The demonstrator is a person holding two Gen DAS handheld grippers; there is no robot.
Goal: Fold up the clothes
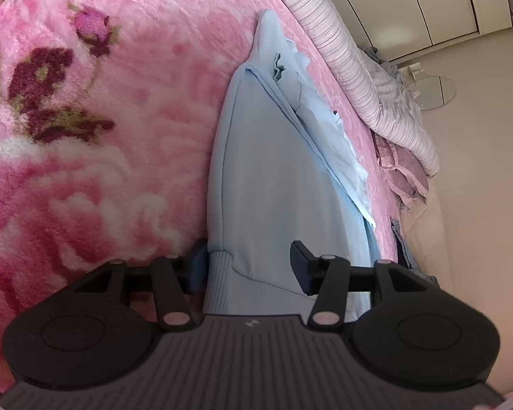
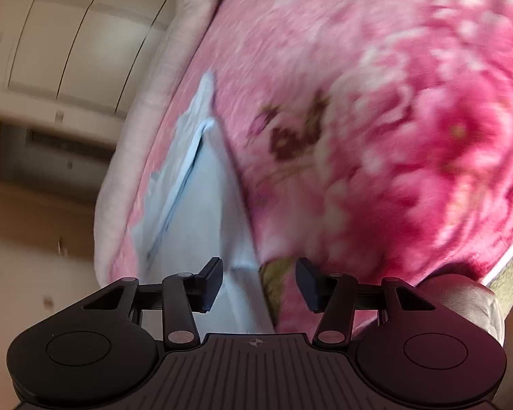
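Garment point(image 1: 273, 177): light blue, folded into a long narrow strip, lying flat on the pink floral blanket point(image 1: 102, 171). It runs straight ahead from the left gripper point(image 1: 251, 266) toward the far end of the bed. Ribbed hem point(image 1: 229, 280) is the near end, sitting right between the left jaws. Thinner, paler layers with a ruffled edge point(image 1: 328, 130) stick out from under the strip's right side.

Left gripper: jaws spread wide, released. Left finger point(image 1: 198, 266) sits at the hem's left edge, touching or nearly so; right finger point(image 1: 302, 268) is over the fabric, and I can't tell if it makes contact. Nothing is pinched.

Right gripper point(image 2: 258, 283): also spread, holding nothing. Its view is motion-blurred. The garment's point(image 2: 201, 212) near corner lies between the fingers toward the left one point(image 2: 212, 283); the blanket point(image 2: 376, 136) fills the gap by the right one point(image 2: 307, 285). The strip extends ahead and slightly left of it.

Around it: a striped pale bolster or rolled quilt point(image 1: 355, 68) runs along the bed edge, right of the left gripper and beyond the garment. Crumpled grey-striped cloth point(image 1: 393, 89) and a mauve ruffled piece point(image 1: 403, 177) sit by the bolster. Beige floor point(image 1: 478, 157) further right, cream cupboard doors point(image 1: 427, 0) at the far wall. In the right view, the cupboards point(image 2: 51, 34) are far left.
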